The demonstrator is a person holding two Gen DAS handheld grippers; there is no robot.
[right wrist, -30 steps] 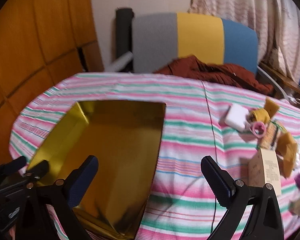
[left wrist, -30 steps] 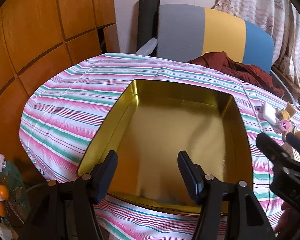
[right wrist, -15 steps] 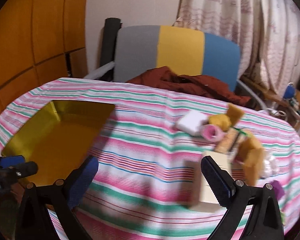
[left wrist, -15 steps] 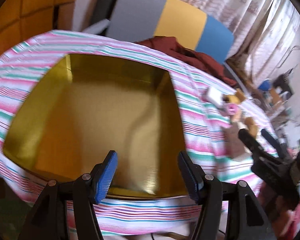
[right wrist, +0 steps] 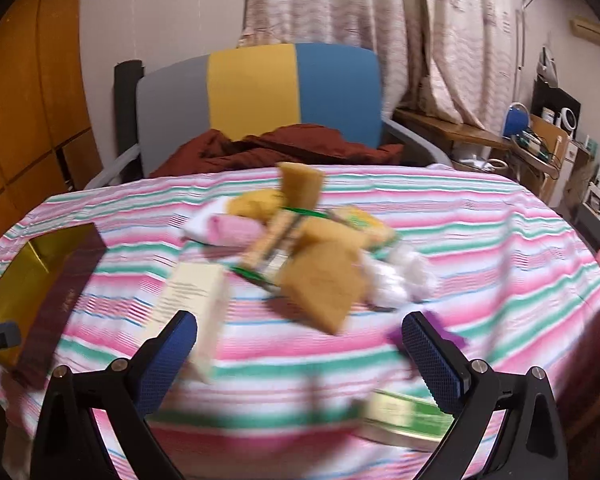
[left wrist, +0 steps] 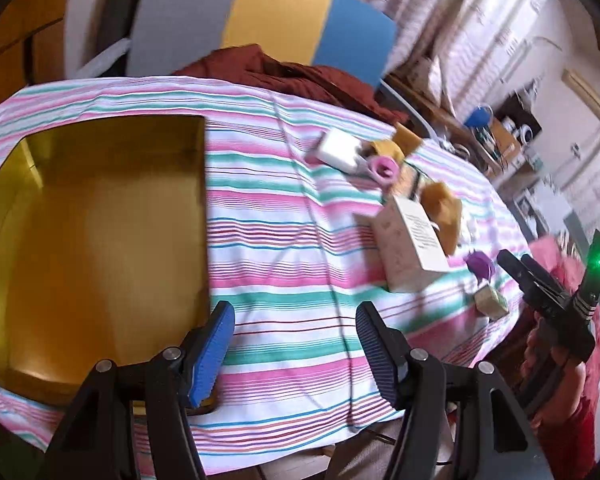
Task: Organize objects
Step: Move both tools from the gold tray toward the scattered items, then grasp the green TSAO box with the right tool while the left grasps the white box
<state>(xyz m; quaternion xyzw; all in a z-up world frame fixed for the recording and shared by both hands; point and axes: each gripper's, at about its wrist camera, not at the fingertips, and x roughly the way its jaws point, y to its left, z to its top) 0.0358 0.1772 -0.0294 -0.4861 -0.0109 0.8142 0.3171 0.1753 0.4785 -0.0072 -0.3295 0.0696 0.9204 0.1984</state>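
An empty gold tin (left wrist: 80,240) lies open on the left of the striped table (left wrist: 280,292). To its right lies a pile: a white block (left wrist: 336,148), a pink roll (left wrist: 384,166), a cream carton (left wrist: 408,248), yellow sponges (left wrist: 444,208), a purple piece (left wrist: 480,264) and a small cube (left wrist: 490,300). My left gripper (left wrist: 296,348) stands open over bare cloth beside the tin's near right corner. My right gripper (right wrist: 300,360) is open too, low before the carton (right wrist: 196,296) and a big sponge (right wrist: 324,284), with a green box (right wrist: 404,416) under it.
Behind the table stands a grey, yellow and blue chair (right wrist: 260,92) with a red-brown cloth (right wrist: 284,148) on its seat. A thin cable (left wrist: 320,220) runs across the tablecloth. White plastic bags (right wrist: 400,276) lie by the sponges. Wooden panels are at the left, cluttered shelves at the right.
Both views have swung to the right, off the tin and onto the pile of objects. The tin now sits at the left of each view. Both grippers stayed open.
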